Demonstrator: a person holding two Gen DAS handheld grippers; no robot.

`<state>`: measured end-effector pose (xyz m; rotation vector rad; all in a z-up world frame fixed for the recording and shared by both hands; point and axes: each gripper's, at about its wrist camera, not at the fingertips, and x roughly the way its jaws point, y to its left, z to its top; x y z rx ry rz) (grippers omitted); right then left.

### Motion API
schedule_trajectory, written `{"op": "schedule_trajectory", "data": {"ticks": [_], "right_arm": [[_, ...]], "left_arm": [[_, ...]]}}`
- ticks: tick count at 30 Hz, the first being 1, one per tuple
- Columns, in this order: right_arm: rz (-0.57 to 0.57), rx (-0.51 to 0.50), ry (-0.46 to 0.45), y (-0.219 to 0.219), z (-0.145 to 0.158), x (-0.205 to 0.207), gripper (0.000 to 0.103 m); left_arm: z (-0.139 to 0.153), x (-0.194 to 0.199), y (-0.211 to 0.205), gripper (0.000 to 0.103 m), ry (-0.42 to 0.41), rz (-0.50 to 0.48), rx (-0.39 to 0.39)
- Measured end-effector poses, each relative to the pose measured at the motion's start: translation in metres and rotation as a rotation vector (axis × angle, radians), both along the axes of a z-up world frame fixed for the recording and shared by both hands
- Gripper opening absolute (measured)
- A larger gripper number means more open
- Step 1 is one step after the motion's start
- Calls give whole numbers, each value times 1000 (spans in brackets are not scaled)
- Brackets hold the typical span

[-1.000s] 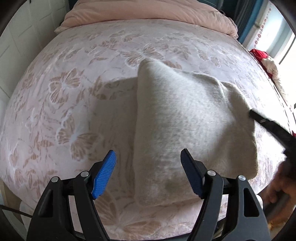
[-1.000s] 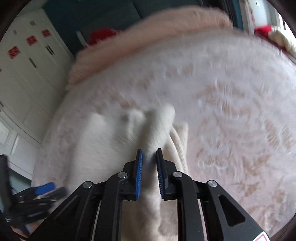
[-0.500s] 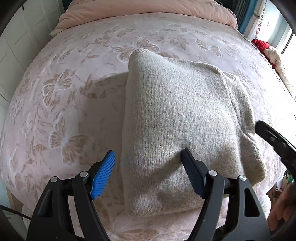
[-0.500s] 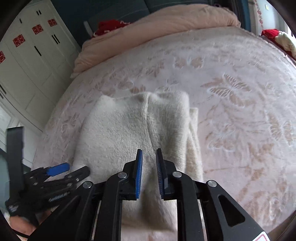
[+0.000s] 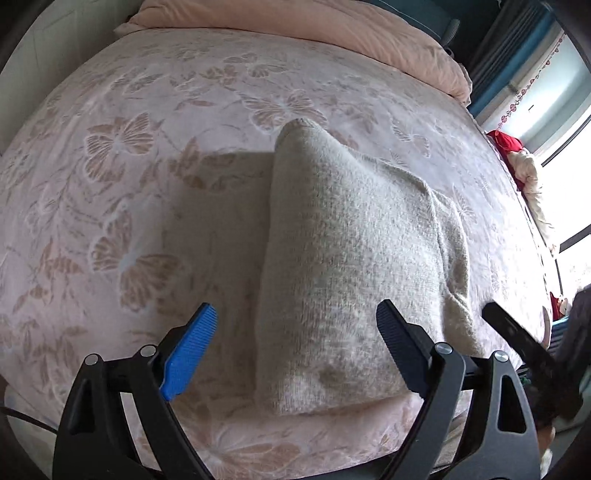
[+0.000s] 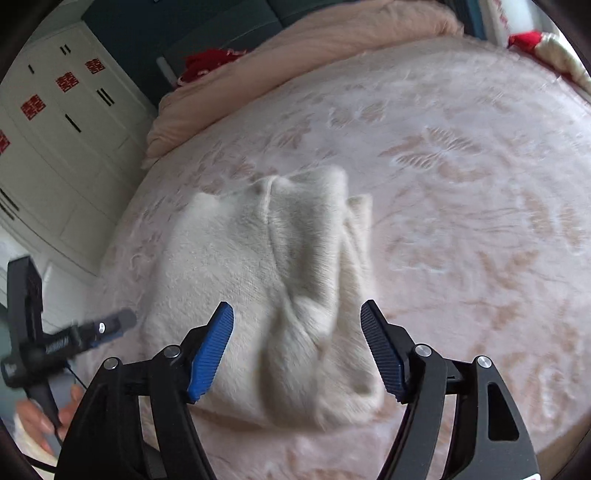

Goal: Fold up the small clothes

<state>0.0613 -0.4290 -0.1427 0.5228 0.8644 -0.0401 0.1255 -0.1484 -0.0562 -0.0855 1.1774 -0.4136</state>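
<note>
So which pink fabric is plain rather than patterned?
The bunched quilt at the bed's far end; the bedspread under the folded sweater shows butterflies.

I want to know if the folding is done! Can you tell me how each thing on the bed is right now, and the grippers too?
Cream knit garment: folded, lying flat on the bed, not held.
Left gripper: jaws opening, hovering over the garment's near edge, pads not pressing it.
Right gripper: jaws opening, garment's bunched edge between them, not gripped.
Butterfly bedspread: spread out smooth.
Pink duvet: bunched along the far end of the bed.
</note>
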Motion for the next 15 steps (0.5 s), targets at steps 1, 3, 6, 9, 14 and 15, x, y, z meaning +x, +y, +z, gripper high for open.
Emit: {"op": "schedule_trajectory", "data": {"ticks": [1,3,6,9,14,15], "right_arm": [[1,14,19,-1,-7,9,67],[15,79,44,-3,-20,25,10],[16,73,-67,-2,9,20,11],[18,-15,-163,2,46,1,11],[27,-70,101,-10,-38,25,17],[7,-25,70,-13,-43,21,18]], "left_arm": [[0,-1,0,86,4,-4,1],[0,-4,-1,86,5,-9,4],[4,-8,-2,86,-5,-25,8],[7,-11,-2,87,-29,-40,15],[-4,-9,-11,87,-6,-41,-1],[-6,-9,-12,87,0,-40,-9]]}}
